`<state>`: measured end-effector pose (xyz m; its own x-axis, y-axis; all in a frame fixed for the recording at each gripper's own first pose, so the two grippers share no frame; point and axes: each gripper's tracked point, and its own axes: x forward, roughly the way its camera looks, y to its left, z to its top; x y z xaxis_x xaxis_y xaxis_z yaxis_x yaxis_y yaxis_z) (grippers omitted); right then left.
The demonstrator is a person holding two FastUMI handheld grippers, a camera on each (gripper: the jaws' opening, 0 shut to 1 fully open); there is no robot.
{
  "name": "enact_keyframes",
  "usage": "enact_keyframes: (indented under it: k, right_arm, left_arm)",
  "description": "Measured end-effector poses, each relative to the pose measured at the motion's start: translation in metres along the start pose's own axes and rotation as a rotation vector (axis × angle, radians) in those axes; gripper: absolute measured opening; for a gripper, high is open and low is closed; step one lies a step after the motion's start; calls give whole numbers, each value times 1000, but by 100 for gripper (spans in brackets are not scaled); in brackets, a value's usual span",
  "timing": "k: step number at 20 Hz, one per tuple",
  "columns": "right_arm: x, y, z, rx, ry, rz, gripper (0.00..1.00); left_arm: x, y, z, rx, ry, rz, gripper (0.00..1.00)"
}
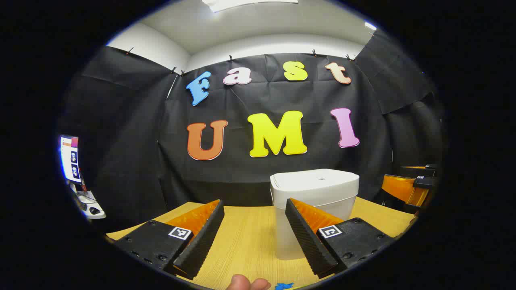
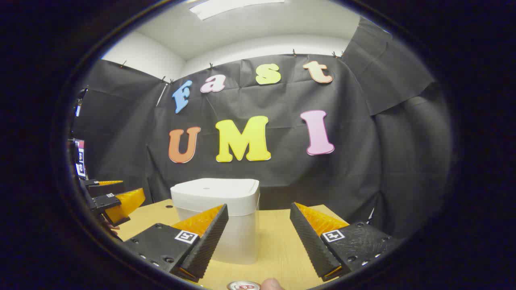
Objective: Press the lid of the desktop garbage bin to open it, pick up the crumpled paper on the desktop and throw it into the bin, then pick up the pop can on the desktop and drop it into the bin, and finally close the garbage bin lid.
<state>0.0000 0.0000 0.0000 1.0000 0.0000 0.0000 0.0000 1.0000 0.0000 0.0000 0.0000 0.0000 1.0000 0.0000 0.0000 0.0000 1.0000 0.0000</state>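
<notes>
1. White bin (image 1: pixel 314 201), lid down, is standing on the wooden counter (image 1: pixel 246 241), facing both hand-held grippers.
2. Left hand-held gripper (image 1: pixel 254 237) and right hand-held gripper (image 2: pixel 259 241) are hovering level, fingers apart.
3. Pop can (image 2: pixel 243 285) is peeking in, mostly cut off.

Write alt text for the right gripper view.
A white plastic desktop garbage bin stands with its lid shut on the light wooden table, ahead of the open, empty right gripper. A pop can's silver top peeks in below.
</notes>
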Motion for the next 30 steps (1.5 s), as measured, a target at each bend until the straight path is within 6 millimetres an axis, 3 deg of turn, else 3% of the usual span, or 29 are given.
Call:
enact_keyframes:
  k: [2,3,4,19,30]
  right_arm:
    - [0,-2,0,-7,-4,-6,92]
    - [-1,-3,-3,-7,3,-5,99]
    - [-1,-4,-4,-9,7,-8,93]
    - [-8,-21,-9,-32,11,-31,96]
    - [-6,-5,-20,-35,73,35,96]
  left_arm:
    - [1,-3,1,-3,0,-14,99]
    - [1,-6,2,-2,-2,-20,99]
    - [3,-10,2,0,-1,-29,98]
    - [0,-27,-6,-21,24,-52,98]
    - [-6,-33,-3,-36,27,-67,98]
